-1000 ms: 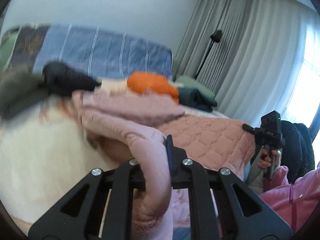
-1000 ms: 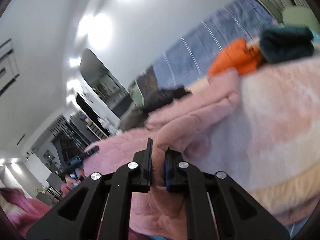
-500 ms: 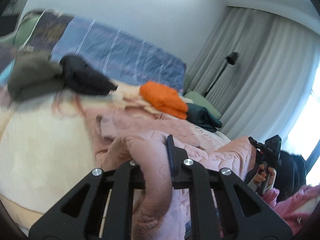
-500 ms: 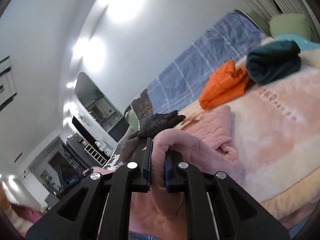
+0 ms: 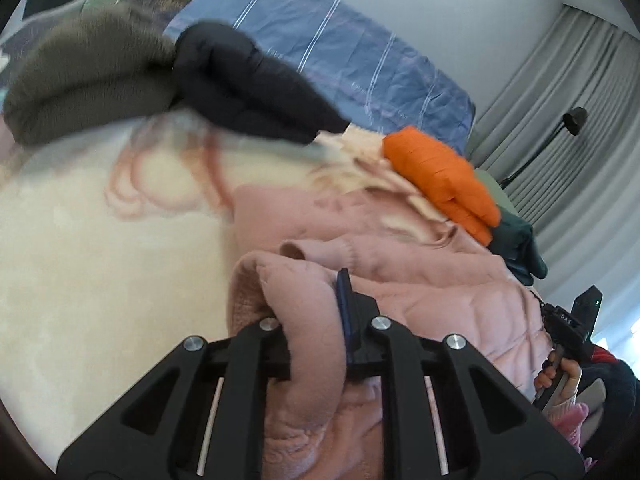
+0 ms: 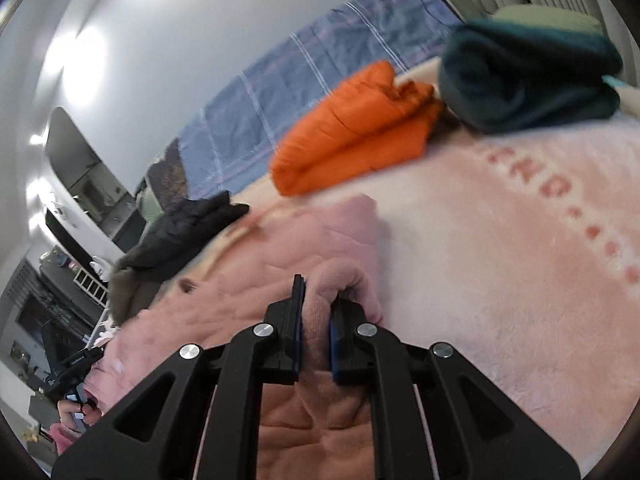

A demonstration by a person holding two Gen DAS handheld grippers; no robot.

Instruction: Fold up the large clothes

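Observation:
A large pink quilted jacket [image 5: 432, 292] lies on a fluffy cream and pink blanket [image 5: 100, 248] on the bed. My left gripper [image 5: 316, 316] is shut on a thick fold of the pink jacket at its left edge. My right gripper [image 6: 316, 312] is shut on another fold of the same jacket [image 6: 256, 280] at its right edge, just above the blanket [image 6: 520, 260]. The right gripper also shows in the left wrist view [image 5: 572, 320], and the left one in the right wrist view [image 6: 72, 364].
Folded clothes lie along the back of the bed: an orange jacket [image 5: 440, 176], a dark teal bundle [image 6: 528, 76], a black jacket [image 5: 248, 84] and an olive one [image 5: 84, 80]. A blue striped cover [image 5: 340, 52] stands behind. Grey curtains and a floor lamp [image 5: 572, 120] stand at right.
Both grippers have moved forward and down over the bed, carrying the jacket's held edges toward the far side. The folded clothes at the back now look much closer.

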